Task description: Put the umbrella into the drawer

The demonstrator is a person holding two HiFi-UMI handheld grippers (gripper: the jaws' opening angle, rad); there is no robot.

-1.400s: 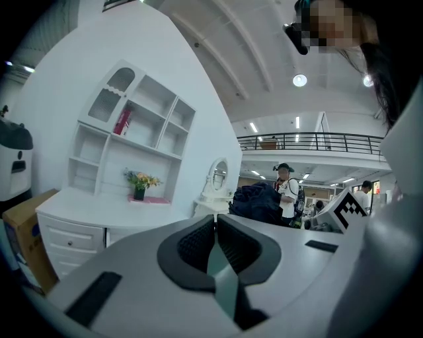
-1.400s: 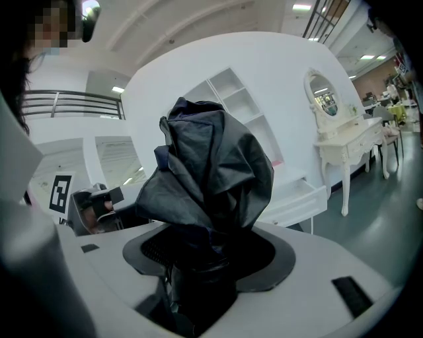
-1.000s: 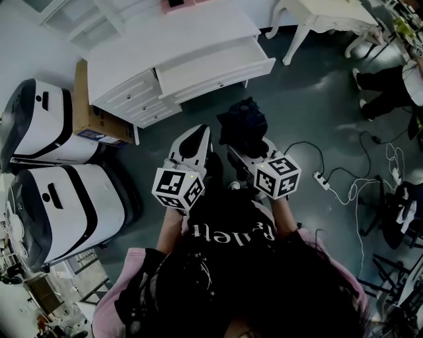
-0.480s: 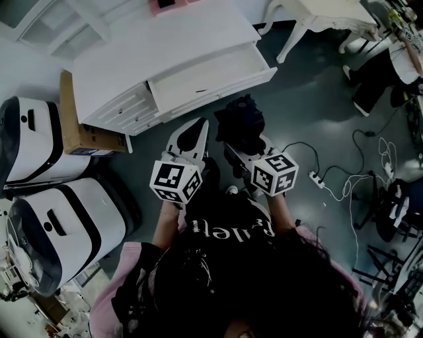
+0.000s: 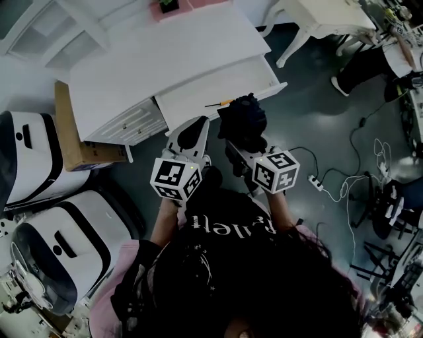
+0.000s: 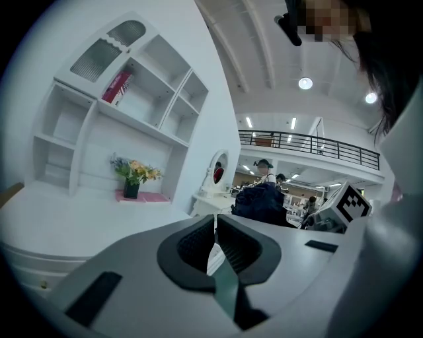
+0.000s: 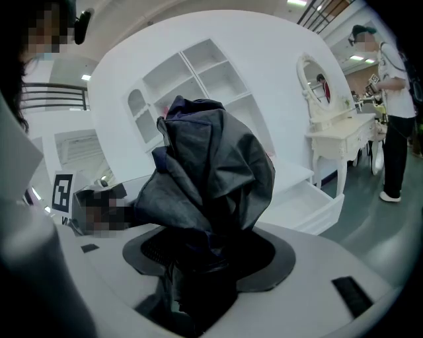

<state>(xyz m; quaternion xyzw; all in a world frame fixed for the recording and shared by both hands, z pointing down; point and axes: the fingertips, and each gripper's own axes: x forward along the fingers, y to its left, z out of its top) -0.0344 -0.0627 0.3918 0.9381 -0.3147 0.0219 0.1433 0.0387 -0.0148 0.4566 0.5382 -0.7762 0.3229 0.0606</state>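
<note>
The umbrella is a dark folded bundle, and my right gripper is shut on its lower end. In the right gripper view the umbrella rises out of the jaws of the right gripper and hides the pads. It hangs just in front of the open white drawer, which is pulled out of the white desk. My left gripper sits beside it on the left, shut with nothing held. The left gripper points over the desk top, with the umbrella to its right.
A thin pencil-like stick lies in the drawer. A flower pot stands on the desk. White rounded cases and a cardboard box are on the left. Cables and a power strip lie on the floor at right, near a person's leg.
The desk and open drawer have come closer to both grippers. The umbrella, still held, now reaches the drawer's front edge.
</note>
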